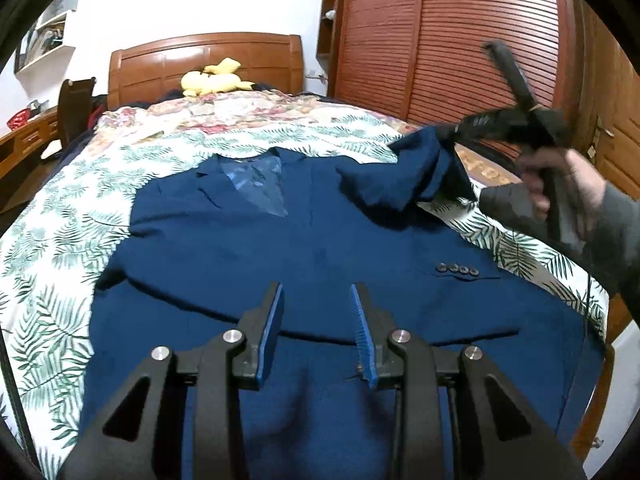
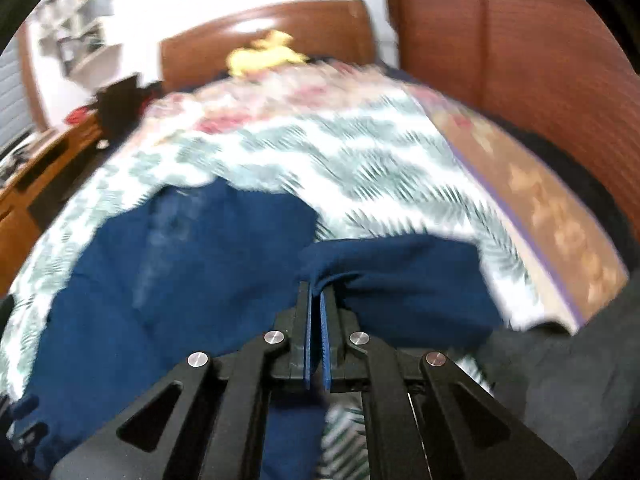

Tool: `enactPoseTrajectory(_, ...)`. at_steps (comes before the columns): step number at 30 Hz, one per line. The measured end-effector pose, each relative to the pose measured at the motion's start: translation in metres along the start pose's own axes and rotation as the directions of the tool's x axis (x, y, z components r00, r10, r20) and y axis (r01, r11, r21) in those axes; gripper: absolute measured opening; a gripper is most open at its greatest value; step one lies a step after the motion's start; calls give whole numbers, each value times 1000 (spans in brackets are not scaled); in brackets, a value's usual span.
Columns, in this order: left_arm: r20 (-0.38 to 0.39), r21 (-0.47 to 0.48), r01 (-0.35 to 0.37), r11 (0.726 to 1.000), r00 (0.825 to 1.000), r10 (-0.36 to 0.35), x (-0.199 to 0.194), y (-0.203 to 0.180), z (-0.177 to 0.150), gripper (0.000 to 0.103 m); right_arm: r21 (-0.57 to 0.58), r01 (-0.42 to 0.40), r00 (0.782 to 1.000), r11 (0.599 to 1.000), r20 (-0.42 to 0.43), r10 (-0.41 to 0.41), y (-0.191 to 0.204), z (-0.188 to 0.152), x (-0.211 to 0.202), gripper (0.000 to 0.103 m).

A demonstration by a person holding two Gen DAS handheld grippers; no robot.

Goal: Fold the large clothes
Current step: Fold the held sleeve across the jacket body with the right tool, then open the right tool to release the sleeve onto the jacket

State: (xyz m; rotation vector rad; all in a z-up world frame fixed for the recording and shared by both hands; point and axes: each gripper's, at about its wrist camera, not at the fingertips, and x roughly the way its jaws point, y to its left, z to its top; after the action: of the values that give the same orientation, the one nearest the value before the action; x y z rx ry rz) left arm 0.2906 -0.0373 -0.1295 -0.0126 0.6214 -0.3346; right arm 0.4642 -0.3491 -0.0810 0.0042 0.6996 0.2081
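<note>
Cloth sits pinched between my right gripper's pads, the jaws drawn nearly together on a bunched edge of the navy jacket. From the left wrist view that pinch looks to be at the shoulder or upper sleeve on the jacket's right side, raised clear of the bedspread while the rest of the garment lies spread flat, collar toward the headboard.

My left gripper hangs over the lower body of the jacket with its jaws partly open and nothing between them; the pads are not touching the fabric as far as I can see.

I judge the step in hand is carrying that raised side across the body to make the first lengthwise fold. To do it well, I would keep the right grip firm and carry the cloth low and steadily toward the middle, so the sleeve trails flat rather than rolling under. The buttoned cuff lies on the body near the right edge; I would watch that it does not bunch inside the fold. The left gripper could drop and pin the hem so the jacket does not slide on the bedspread. The right wrist view is blurred, so I cannot judge how deep the bite is; a shallow one might slip.
</note>
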Motion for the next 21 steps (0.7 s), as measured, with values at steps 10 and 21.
enactPoseTrajectory(10,39,-64,-41,997,998,44,-27,34,0,33,-207,-273,962,940,-40,271,143,-12,-52,16)
enactPoseTrajectory(21,33,-16,-40,999,999,40,-29,22,-2,33,-179,-154,988,972,-53,147,113,-60,-51,44)
